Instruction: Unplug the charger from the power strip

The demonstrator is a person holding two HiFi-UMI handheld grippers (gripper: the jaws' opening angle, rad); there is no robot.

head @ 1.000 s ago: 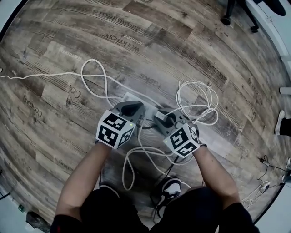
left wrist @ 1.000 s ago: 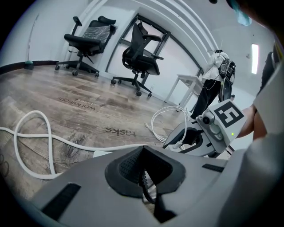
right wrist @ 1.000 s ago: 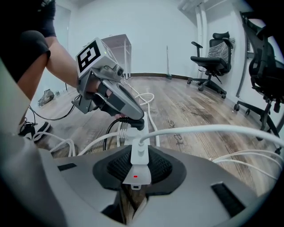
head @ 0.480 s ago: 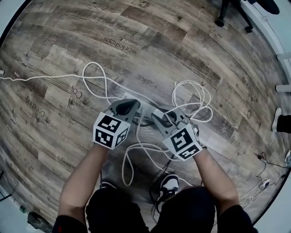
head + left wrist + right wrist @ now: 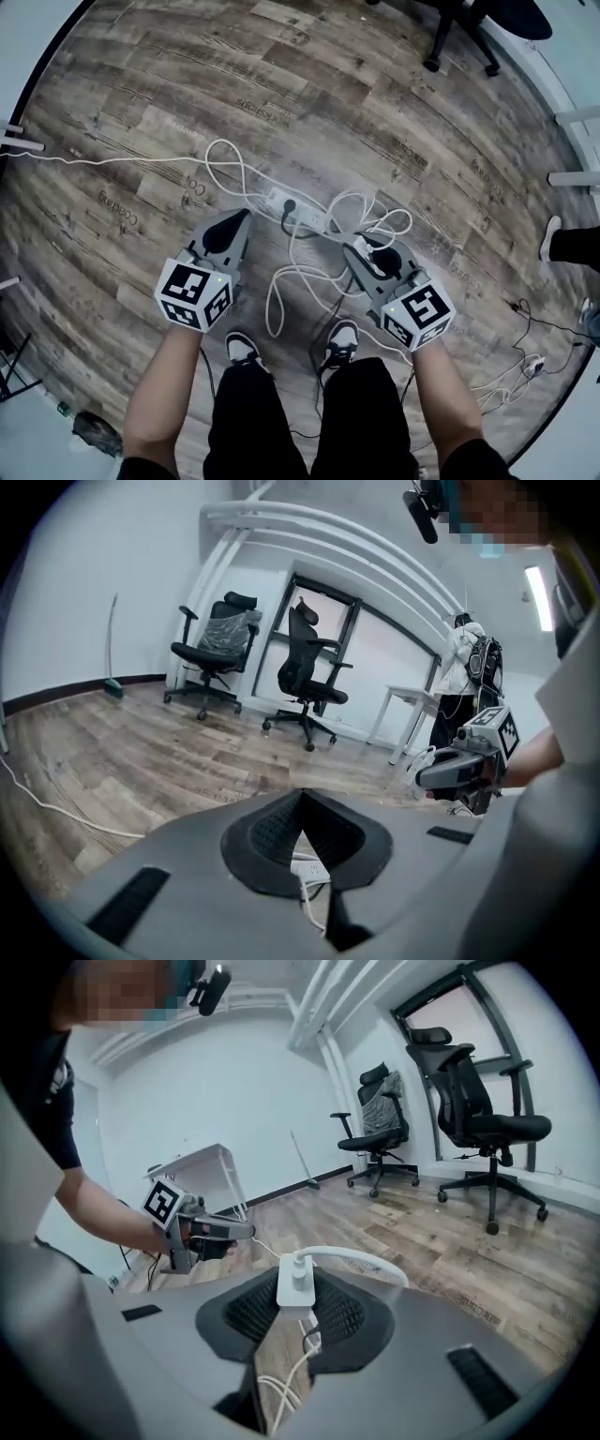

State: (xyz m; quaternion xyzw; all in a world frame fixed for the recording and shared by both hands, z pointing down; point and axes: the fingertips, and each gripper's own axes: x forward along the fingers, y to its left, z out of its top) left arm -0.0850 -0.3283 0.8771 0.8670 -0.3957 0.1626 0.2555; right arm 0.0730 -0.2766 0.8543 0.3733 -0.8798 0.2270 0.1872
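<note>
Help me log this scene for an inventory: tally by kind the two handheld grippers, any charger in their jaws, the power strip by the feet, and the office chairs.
Grippers: 2, left gripper and right gripper
Charger: 1, white charger in the right gripper
Power strip: 1, power strip
Office chairs: 2, left chair and right chair
Total: 6

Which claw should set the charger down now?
Right. The right claw holds the white charger between its jaws, lifted clear of the strip on the floor. The left claw is shut and empty.
</note>
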